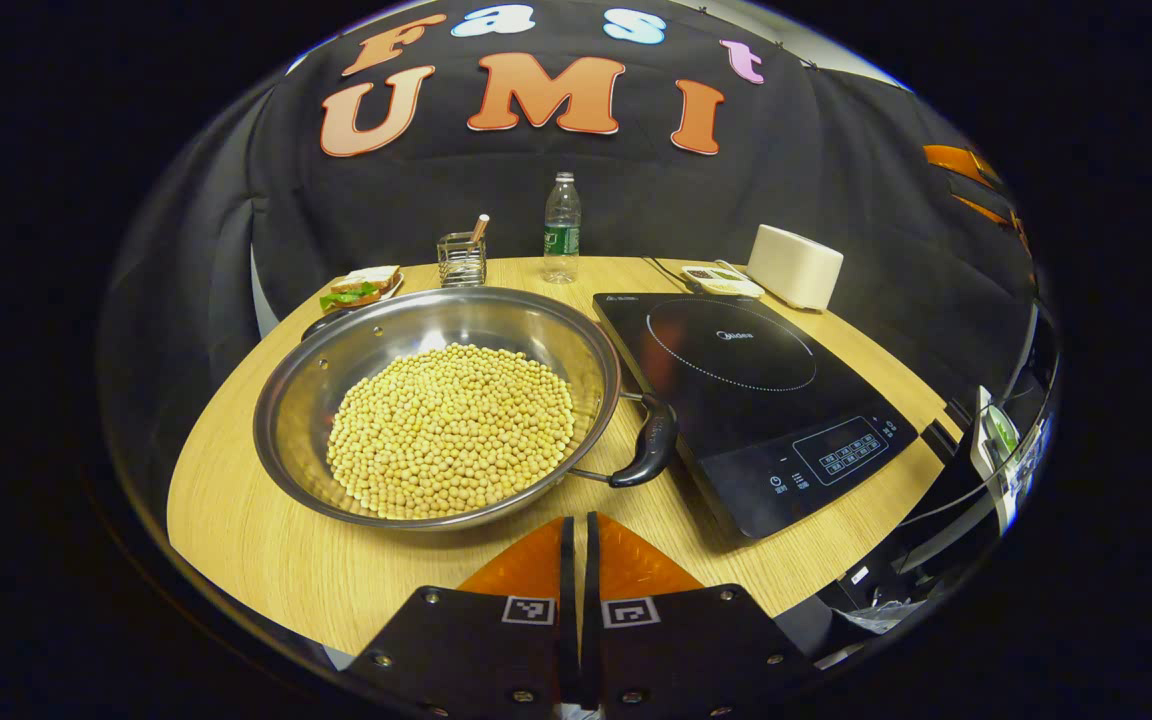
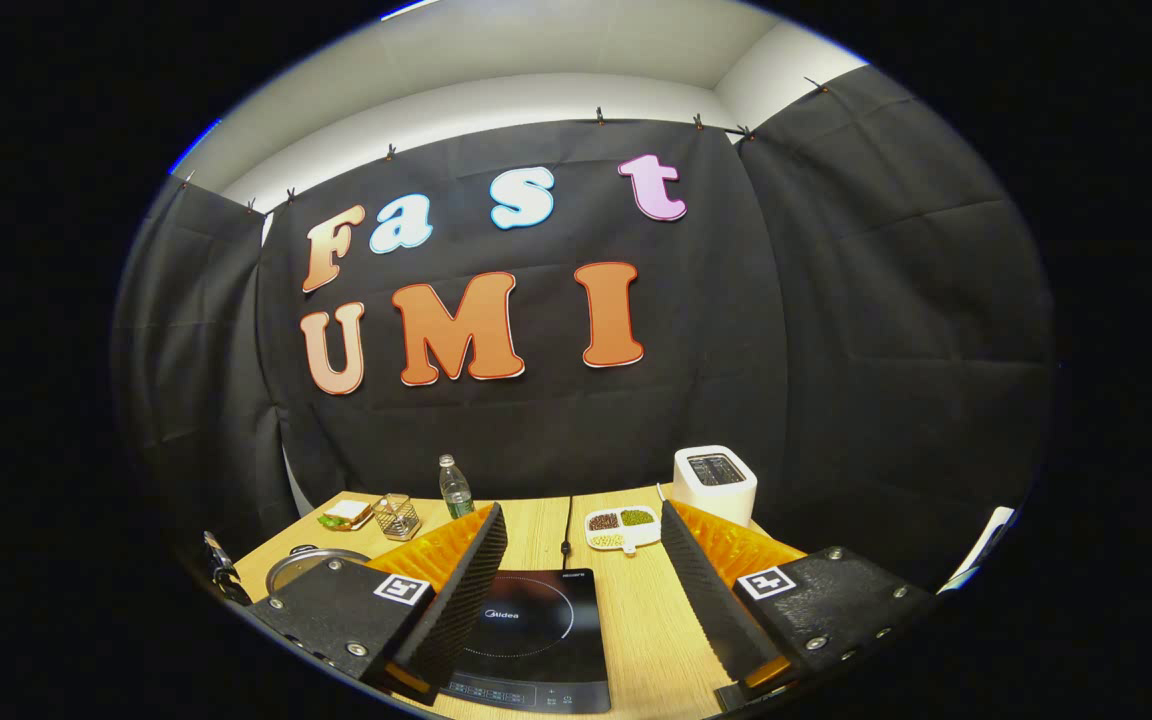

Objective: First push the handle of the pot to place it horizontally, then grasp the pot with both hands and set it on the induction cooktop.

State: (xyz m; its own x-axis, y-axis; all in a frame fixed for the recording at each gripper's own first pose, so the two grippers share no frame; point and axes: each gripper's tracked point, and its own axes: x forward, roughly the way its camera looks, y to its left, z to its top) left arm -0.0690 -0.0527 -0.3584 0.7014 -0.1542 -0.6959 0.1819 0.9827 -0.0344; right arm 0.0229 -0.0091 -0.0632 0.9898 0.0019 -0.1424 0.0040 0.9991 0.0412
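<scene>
Left gripper (image 1: 581, 540) closed, empty — right gripper (image 2: 584, 560) wide — over wooden table (image 1: 266, 560).

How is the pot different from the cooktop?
The pot is round, shiny metal; the cooktop is flat, square, black glass. The pot is full of yellow beans; the cooktop has nothing on it. The pot has a black handle; the cooktop has a touch panel instead. Both sit side by side on the table.

Pot (image 1: 436, 400) left of induction cooktop (image 1: 751, 400), perhaps touching, on table (image 1: 266, 570).
</scene>
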